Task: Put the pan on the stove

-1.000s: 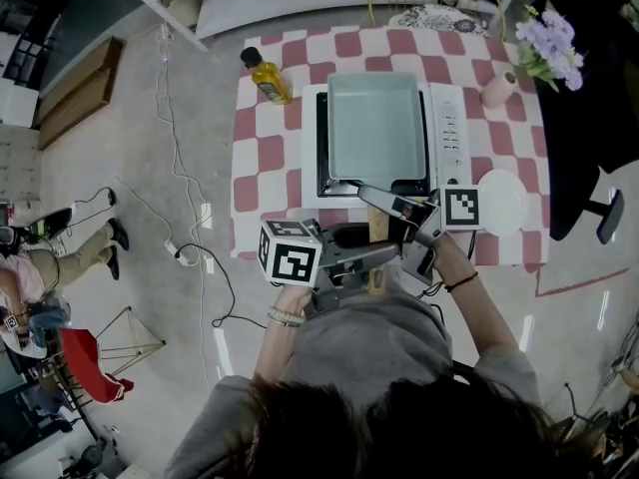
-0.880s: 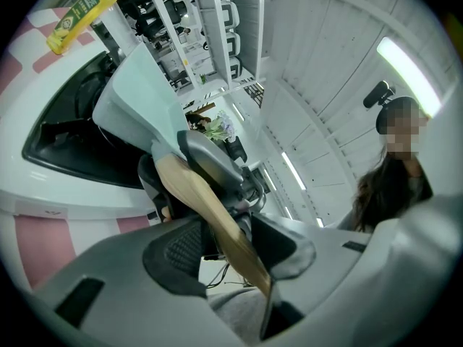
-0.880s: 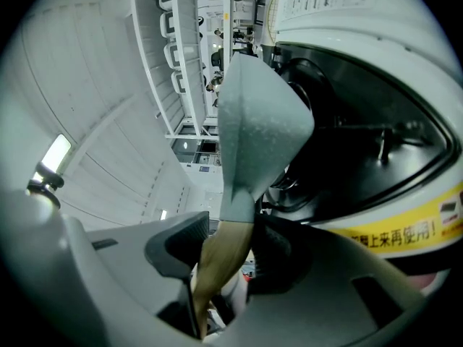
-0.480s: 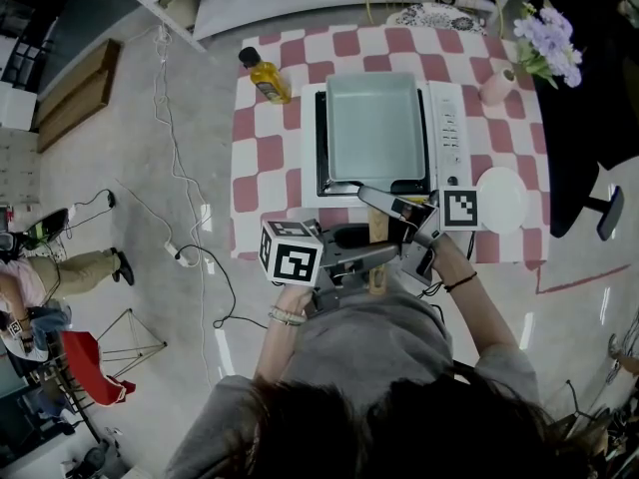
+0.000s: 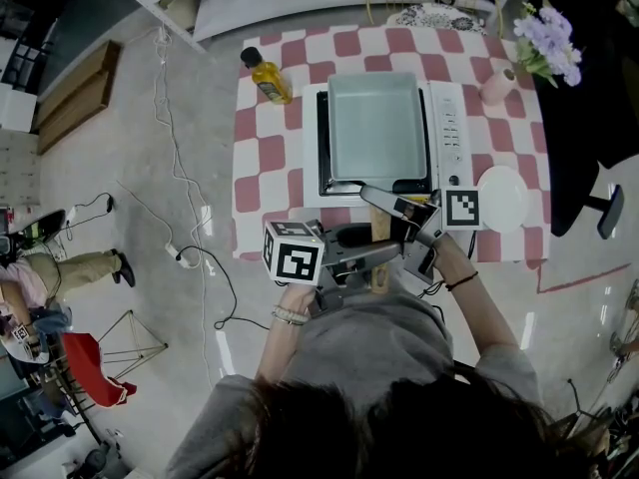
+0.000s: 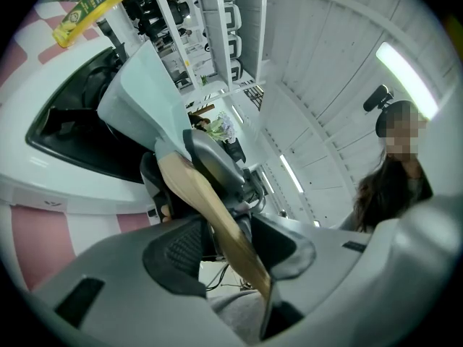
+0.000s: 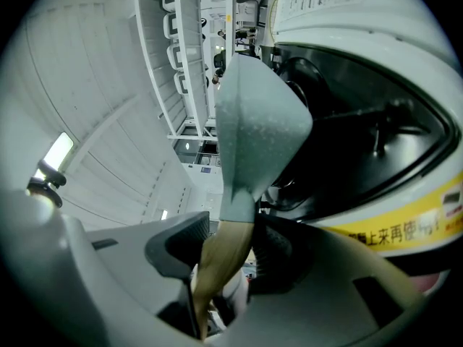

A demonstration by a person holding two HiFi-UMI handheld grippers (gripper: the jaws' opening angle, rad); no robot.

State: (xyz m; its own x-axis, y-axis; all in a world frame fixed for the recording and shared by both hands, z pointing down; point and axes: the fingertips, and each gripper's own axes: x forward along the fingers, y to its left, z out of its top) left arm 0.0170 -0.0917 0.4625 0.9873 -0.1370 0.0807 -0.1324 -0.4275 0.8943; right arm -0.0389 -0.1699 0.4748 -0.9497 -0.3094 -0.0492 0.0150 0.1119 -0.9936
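A pale green rectangular pan (image 5: 374, 128) lies flat on the white stove (image 5: 444, 133) on the checked table. Its wooden handle (image 5: 377, 230) sticks out over the near table edge. My left gripper (image 5: 384, 258) comes in from the left and is shut on the handle's near part. My right gripper (image 5: 389, 211) comes in from the right and is shut on the handle closer to the pan. In the left gripper view the handle (image 6: 195, 194) runs between the pads up to the pan (image 6: 145, 85). The right gripper view shows the handle (image 7: 221, 255) clamped below the pan (image 7: 257, 121), with the stove (image 7: 376, 186) beside it.
A yellow oil bottle (image 5: 268, 76) stands at the table's far left. A white plate (image 5: 499, 200) lies right of the stove, with a pink vase of purple flowers (image 5: 496, 89) behind it. Cables (image 5: 190, 218) trail over the floor at the left, where a person (image 5: 40, 267) sits.
Both grippers and the pan have kept still. Only the person at the far left has shifted a leg.
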